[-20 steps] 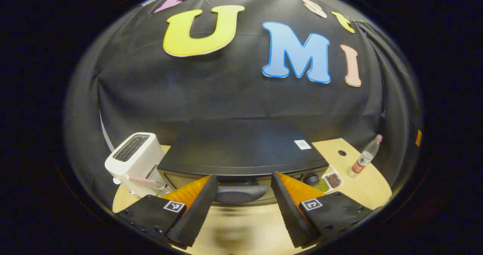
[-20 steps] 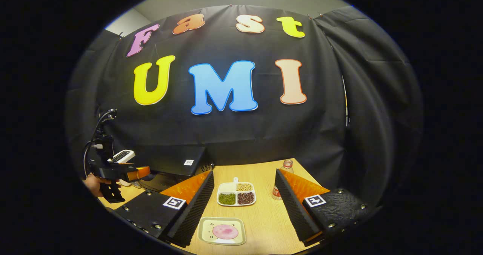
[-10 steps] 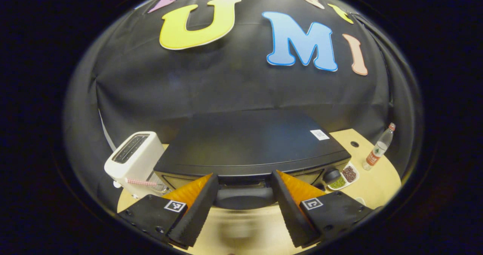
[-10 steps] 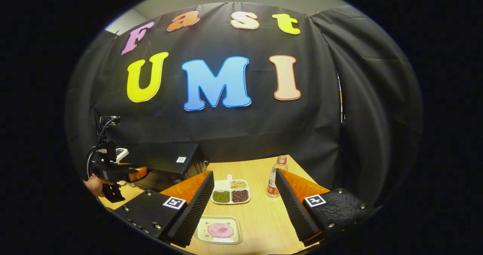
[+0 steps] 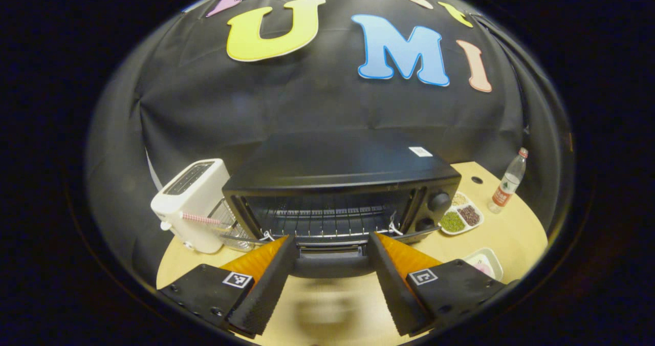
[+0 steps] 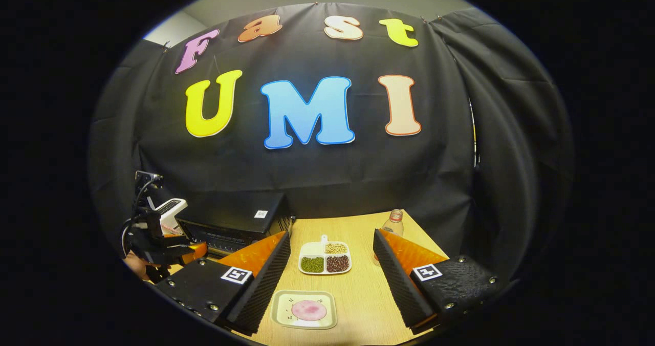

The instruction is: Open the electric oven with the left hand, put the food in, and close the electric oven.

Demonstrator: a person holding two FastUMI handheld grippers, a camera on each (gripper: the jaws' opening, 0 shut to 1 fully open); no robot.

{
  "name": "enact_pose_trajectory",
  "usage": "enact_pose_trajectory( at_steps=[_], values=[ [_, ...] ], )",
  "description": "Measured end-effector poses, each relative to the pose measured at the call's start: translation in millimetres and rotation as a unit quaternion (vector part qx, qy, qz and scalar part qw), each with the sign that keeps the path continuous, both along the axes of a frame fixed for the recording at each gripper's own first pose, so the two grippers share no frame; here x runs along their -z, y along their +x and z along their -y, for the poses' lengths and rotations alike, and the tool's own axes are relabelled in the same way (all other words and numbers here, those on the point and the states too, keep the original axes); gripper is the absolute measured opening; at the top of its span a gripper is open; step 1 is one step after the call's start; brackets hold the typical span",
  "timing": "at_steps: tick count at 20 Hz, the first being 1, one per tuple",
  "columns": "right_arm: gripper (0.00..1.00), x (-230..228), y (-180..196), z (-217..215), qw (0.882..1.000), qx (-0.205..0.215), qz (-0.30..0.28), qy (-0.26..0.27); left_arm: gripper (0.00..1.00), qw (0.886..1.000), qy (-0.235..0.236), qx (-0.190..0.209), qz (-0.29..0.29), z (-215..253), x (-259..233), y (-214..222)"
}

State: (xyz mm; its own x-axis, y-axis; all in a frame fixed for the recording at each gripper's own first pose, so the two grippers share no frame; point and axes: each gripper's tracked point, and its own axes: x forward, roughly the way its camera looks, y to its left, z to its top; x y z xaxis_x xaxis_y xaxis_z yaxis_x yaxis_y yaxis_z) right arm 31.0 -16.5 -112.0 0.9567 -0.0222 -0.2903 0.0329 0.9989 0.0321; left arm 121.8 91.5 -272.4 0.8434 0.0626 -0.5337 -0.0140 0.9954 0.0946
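The black electric oven [image 5: 337,167] stands in front of me with its door pulled down and its wire rack [image 5: 322,218] exposed. The door handle [image 5: 330,265] lies between the wide-apart fingers of my left gripper [image 5: 330,241], which stands open. In the right gripper view the oven [image 6: 235,220] is at the far left, with the left gripper [image 6: 192,249] and a hand [image 6: 135,266] at its front. The food, a pink slice on a small plate [image 6: 305,310], rests on the table just below my open right gripper [image 6: 331,236], which holds nothing. That plate [image 5: 483,261] is also right of the oven.
A white toaster [image 5: 192,202] stands left of the oven, touching a wire basket. A divided tray of beans [image 6: 325,258] lies beyond the plate, and a water bottle [image 6: 391,225] stands by the black cloth wall. The wooden table [image 6: 358,295] ends near both grippers.
The oven door has swung down from shut to open, with the left gripper drawn back and lower. The right gripper has barely shifted above the plate.
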Motion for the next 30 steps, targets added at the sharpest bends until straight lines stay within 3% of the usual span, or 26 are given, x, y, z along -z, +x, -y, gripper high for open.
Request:
enact_pose_trajectory(
  at_steps=[1,4,5,7,11,14,15,17,20,21,23,25,26,27,28,30],
  values=[
    [0.98,0.7,-0.4,-0.5,1.0,-0.001,0.0,0.0,0.92,1.0,-0.001,0.0,-0.005,0.4,4.5,-6.8],
    [0.98,1.6,-4.7,-3.5,1.0,-0.004,-0.002,-0.001,0.95,1.0,-0.011,0.001,-0.02,0.1,17.7,-25.0],
    [0.98,1.4,-5.3,-5.0,1.0,-0.004,-0.003,-0.001,0.91,1.0,-0.012,0.001,-0.024,-0.7,22.7,-29.5],
    [0.98,4.3,-7.0,-6.5,1.0,-0.006,-0.008,0.0,0.99,0.999,-0.013,0.0,-0.034,-1.7,32.1,-39.1],
    [0.98,12.2,-9.8,-12.1,1.0,-0.012,-0.021,0.0,0.92,0.999,-0.013,0.001,-0.052,-1.7,52.8,-52.2],
    [0.99,19.6,-12.6,-15.9,0.999,-0.019,-0.033,0.0,0.99,0.998,-0.007,0.009,-0.068,-3.6,69.0,-62.9],
    [0.99,22.5,-12.9,-16.8,0.999,-0.021,-0.039,0.001,0.96,0.997,-0.005,0.008,-0.074,-4.8,74.7,-66.2],
    [0.99,28.5,-13.9,-17.9,0.998,-0.025,-0.051,0.004,1.0,0.997,-0.01,0.006,-0.072,-6.1,71.7,-67.7],
    [0.99,47.1,-13.1,-16.8,0.996,-0.037,-0.085,0.005,0.96,0.999,-0.015,0.008,-0.034,-1.9,39.7,-61.4],
    [0.99,57.2,-11.8,-15.1,0.993,-0.042,-0.107,0.005,1.0,1.0,-0.018,0.01,-0.016,1.2,24.2,-59.0],
    [0.98,82.2,-9.3,-10.6,0.986,-0.052,-0.157,0.007,0.96,0.999,-0.023,0.011,0.023,8.2,-13.0,-55.0],
    [0.98,105.9,-5.8,-9.6,0.976,-0.064,-0.208,0.021,1.0,0.997,-0.033,0.01,0.062,15.6,-50.9,-53.2],
    [0.98,119.8,-6.8,-8.0,0.968,-0.07,-0.239,0.029,1.0,0.996,-0.039,0.01,0.08,19.3,-69.9,-53.8],
    [0.98,135.0,-7.4,-8.6,0.959,-0.075,-0.27,0.038,0.91,0.994,-0.044,0.009,0.097,22.4,-86.6,-55.2],
    [0.99,150.6,-7.6,-9.7,0.949,-0.079,-0.301,0.048,1.0,0.992,-0.049,0.009,0.115,24.9,-104.6,-56.8],
    [0.99,181.0,-14.2,-4.1,0.926,-0.08,-0.362,0.069,0.98,0.987,-0.059,0.008,0.148,28.8,-138.7,-63.7]
  ],
)
